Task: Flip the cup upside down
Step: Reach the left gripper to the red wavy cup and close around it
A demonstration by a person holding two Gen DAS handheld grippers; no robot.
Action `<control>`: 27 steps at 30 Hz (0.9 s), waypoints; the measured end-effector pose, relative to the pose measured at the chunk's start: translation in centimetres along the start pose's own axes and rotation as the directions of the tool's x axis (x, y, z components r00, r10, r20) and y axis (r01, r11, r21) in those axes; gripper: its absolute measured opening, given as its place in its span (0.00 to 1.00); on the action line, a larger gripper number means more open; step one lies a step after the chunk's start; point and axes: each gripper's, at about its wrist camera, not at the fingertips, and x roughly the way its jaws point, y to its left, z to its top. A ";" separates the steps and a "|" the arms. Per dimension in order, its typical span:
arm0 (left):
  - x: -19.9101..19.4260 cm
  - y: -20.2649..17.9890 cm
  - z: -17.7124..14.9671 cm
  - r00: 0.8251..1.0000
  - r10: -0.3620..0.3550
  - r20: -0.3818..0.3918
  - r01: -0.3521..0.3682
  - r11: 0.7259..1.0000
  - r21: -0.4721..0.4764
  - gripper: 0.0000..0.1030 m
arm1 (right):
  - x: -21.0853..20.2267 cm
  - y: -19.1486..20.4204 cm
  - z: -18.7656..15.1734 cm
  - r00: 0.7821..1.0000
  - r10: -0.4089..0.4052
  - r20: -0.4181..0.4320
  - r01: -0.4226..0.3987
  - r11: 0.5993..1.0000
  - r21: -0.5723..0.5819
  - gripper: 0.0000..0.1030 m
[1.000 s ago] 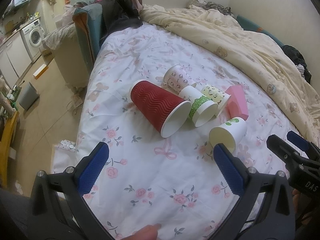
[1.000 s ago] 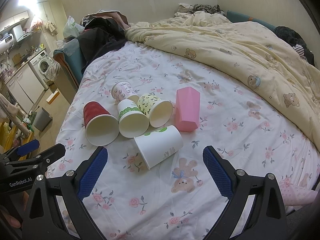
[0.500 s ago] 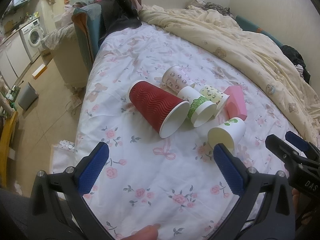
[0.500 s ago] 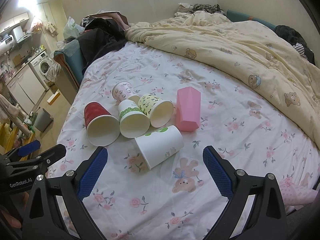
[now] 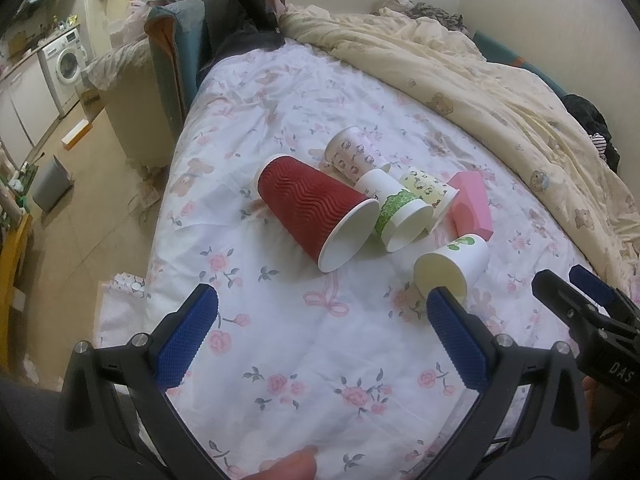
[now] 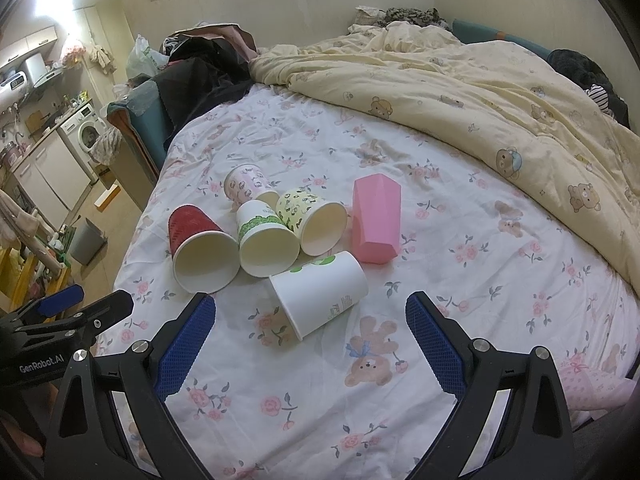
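Several cups lie on their sides on the floral bedsheet [image 6: 460, 280]. A red ribbed cup [image 5: 312, 210] [image 6: 198, 246], a white cup with a green band [image 5: 394, 214] [image 6: 264, 240], a yellow patterned cup [image 5: 428, 194] [image 6: 314, 218], a pink-print cup [image 5: 352, 152] [image 6: 246, 184], a white cup with a green apple mark [image 5: 454, 266] [image 6: 320, 294] and a pink faceted cup [image 5: 472, 204] [image 6: 376, 218]. My left gripper [image 5: 322, 334] is open and empty, short of the cups. My right gripper [image 6: 310, 340] is open and empty, just before the white apple cup.
A cream bear-print duvet [image 6: 480, 80] is bunched over the far and right side of the bed. Dark clothes [image 6: 208, 76] pile at the far left corner. The bed's left edge drops to the floor, with a grey bin [image 5: 50, 178] and a washing machine [image 5: 66, 64].
Both grippers have crept slightly forward toward the cups. The cups have not moved and both grippers stay open.
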 end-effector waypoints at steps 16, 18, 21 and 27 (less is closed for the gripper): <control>-0.2 2.1 4.3 0.998 0.012 -0.066 -0.016 0.998 -0.066 1.00 | 1.9 -0.2 3.0 0.999 0.023 -0.034 -0.023 1.000 -0.009 0.95; 0.8 2.7 5.4 0.995 0.025 -0.092 -0.034 0.995 -0.099 1.00 | 2.8 -0.1 3.9 0.998 0.026 -0.049 -0.027 1.000 -0.015 0.96; 2.3 3.5 6.6 0.989 0.034 -0.144 -0.053 0.989 -0.135 1.00 | 4.4 0.2 5.2 0.997 0.018 -0.078 -0.021 0.999 -0.040 0.95; 6.7 4.2 8.7 0.962 0.016 -0.273 -0.077 0.974 -0.215 1.00 | 7.6 0.7 7.6 0.995 0.003 -0.102 -0.011 0.997 -0.081 0.95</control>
